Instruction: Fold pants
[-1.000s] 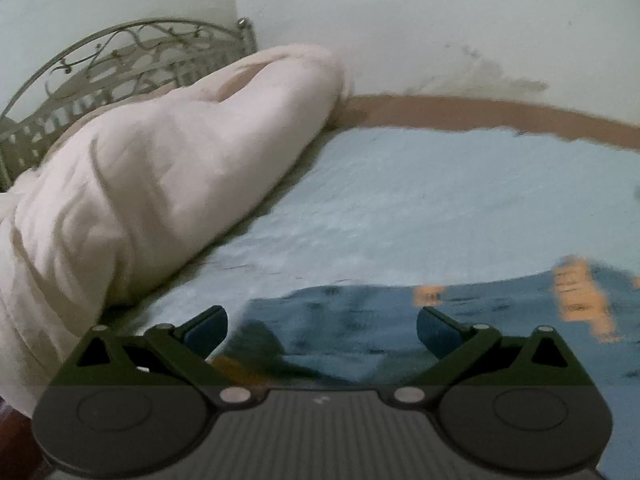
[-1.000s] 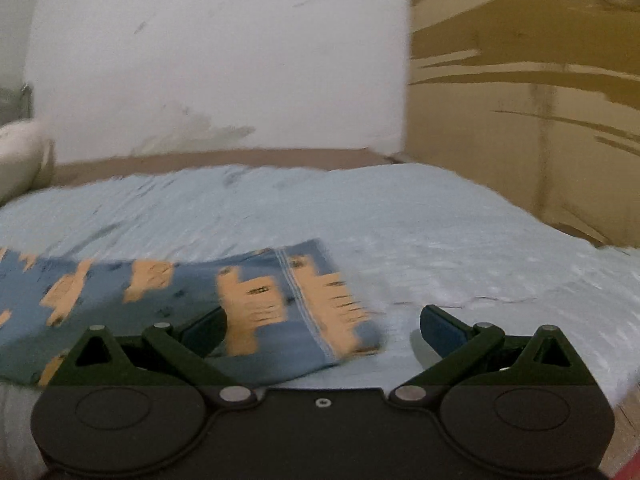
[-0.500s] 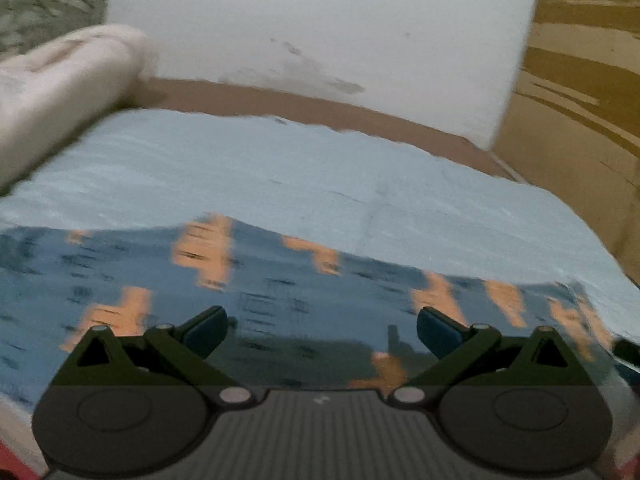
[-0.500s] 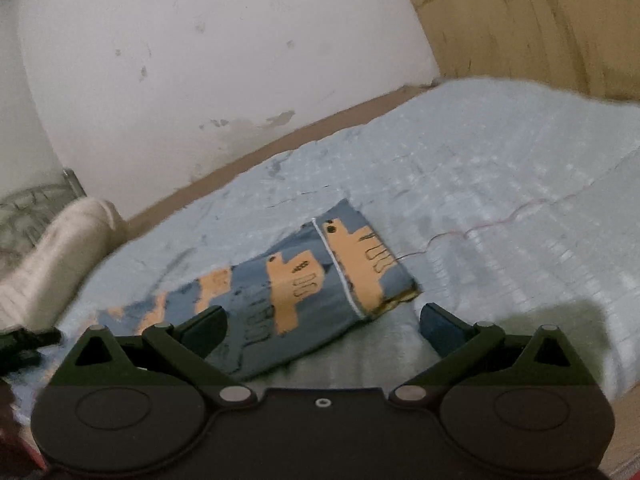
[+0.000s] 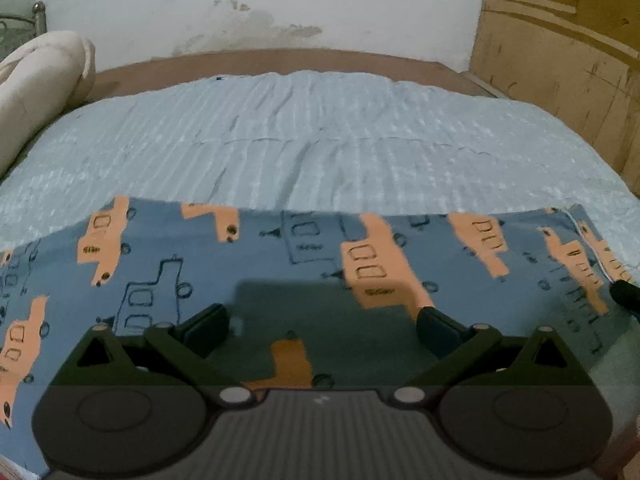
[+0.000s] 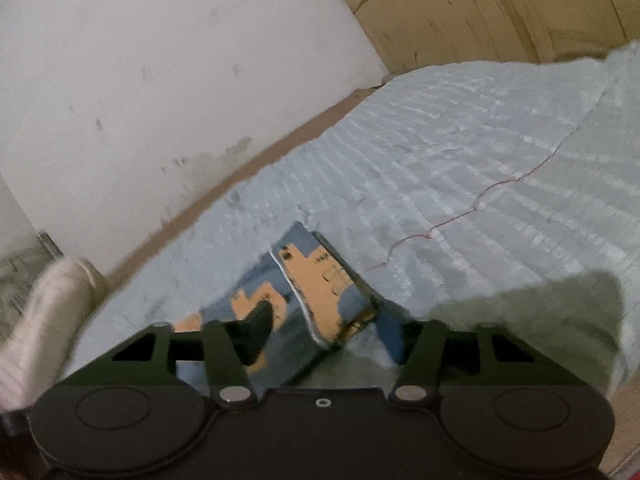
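Pale blue quilted bedspread (image 5: 320, 140) over a bed, white stained wall behind, wooden panel to the right. Item, far left: cream rolled bedding (image 5: 36, 84) at the head end, well apart from the work. Item, centre: pants (image 5: 280, 248), blue with orange vehicle print, laid lengthwise along the near edge of the bed, apparently already folded leg on leg. Item: my left claw (image 5: 320, 326), fingers wide apart, hanging over the middle of the pants and gripping nothing. Item, right: my right claw (image 6: 324, 332), fingers drawn in around the hem end (image 6: 316, 280), which lifts off the bedspread; blur stops me telling whether the cloth is truly clamped. Judged step: carrying the hem end across toward the waist. Risks: a shallow bite on the hem could let the layers slip apart mid-carry; with my left claw not pinning the middle, the whole garment may drag instead of creasing, leaving a crooked fold.
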Demonstrator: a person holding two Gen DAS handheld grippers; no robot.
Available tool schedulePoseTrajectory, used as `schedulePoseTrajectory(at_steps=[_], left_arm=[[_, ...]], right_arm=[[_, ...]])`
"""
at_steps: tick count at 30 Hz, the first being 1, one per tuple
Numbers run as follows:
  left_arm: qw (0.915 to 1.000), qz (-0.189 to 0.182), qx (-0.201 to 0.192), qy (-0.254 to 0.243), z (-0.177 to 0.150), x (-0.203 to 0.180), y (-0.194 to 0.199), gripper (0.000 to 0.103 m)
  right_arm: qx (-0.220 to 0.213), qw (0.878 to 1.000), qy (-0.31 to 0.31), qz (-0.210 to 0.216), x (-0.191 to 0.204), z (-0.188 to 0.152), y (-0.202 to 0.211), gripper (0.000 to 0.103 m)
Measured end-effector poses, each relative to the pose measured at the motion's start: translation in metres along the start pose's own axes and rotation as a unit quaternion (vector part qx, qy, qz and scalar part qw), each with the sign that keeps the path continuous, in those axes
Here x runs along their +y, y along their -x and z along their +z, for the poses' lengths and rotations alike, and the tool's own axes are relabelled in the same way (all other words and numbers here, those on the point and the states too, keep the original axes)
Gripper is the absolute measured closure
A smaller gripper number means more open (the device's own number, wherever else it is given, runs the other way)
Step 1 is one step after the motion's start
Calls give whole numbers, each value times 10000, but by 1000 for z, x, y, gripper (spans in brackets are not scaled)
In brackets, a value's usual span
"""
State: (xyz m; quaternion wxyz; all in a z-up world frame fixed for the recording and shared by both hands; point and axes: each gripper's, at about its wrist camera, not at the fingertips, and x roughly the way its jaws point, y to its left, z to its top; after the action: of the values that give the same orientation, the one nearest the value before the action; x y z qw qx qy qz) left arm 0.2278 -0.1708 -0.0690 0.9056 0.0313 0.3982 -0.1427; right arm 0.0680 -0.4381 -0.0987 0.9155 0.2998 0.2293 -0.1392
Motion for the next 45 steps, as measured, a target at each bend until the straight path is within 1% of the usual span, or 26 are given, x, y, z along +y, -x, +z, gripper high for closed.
schedulePoseTrajectory(at_steps=[2,7,9,11,13,14,16,18,21,22,24,26,28,30,33,37,39,42,44,45], left_arm=[[10000,0,-38,-32,-2,2,2,1],[10000,5,-50,-79,-2,1,2,1],[10000,3,-53,-77,-2,1,1,1],[10000,-3,-55,-78,-2,1,0,1],[10000,-19,-52,-61,-1,2,1,1],[10000,-32,-53,-44,-1,3,1,1],[9999,-101,-67,47,0,6,2,1],[9993,-262,-111,231,2,11,6,1],[9940,-801,-219,719,6,25,12,1],[9900,-1035,-272,919,6,30,15,1],[9819,-1381,-366,1242,7,39,20,1],[9731,-1691,-478,1489,7,48,26,1],[9652,-1929,-561,1673,7,55,32,1],[9581,-2092,-648,1844,7,61,36,1],[9487,-2219,-756,2120,5,74,43,1],[9444,-2163,-757,2358,-1,86,44,1],[9455,-2085,-667,2409,-4,90,41,1],[9497,-1988,-567,2353,-7,89,36,1],[9508,-2038,-545,2268,-8,85,35,1],[9508,-2089,-517,2228,-8,83,33,1]], right_arm=[[41,9990,366,-258,6,-2,-1,64],[-40,9904,1260,-574,22,-9,1,73],[-161,9810,1780,-754,36,-14,3,76],[-281,9651,2419,-963,49,-22,3,78],[-402,9484,2958,-1066,61,-29,4,82],[-455,9418,3148,-1083,65,-32,5,83],[-517,9356,3323,-1070,69,-35,5,87],[-556,9366,3305,-1022,71,-35,6,89],[-629,9388,3265,-898,75,-30,10,90],[-647,9391,3262,-862,76,-29,10,90],[-686,9390,3278,-780,82,-26,14,91],[-764,9357,3371,-700,91,-23,15,91],[-856,9323,3469,-556,102,-21,19,91],[-951,9264,3623,-369,117,-22,25,91],[-1002,9162,3880,0,142,-30,32,91],[-820,9070,4100,510,170,-48,38,91],[-623,9034,4183,707,179,-61,36,91],[-165,9016,4235,863,184,-85,21,91],[136,9039,4187,862,181,-99,9,91],[220,9063,4131,860,178,-103,6,91]])
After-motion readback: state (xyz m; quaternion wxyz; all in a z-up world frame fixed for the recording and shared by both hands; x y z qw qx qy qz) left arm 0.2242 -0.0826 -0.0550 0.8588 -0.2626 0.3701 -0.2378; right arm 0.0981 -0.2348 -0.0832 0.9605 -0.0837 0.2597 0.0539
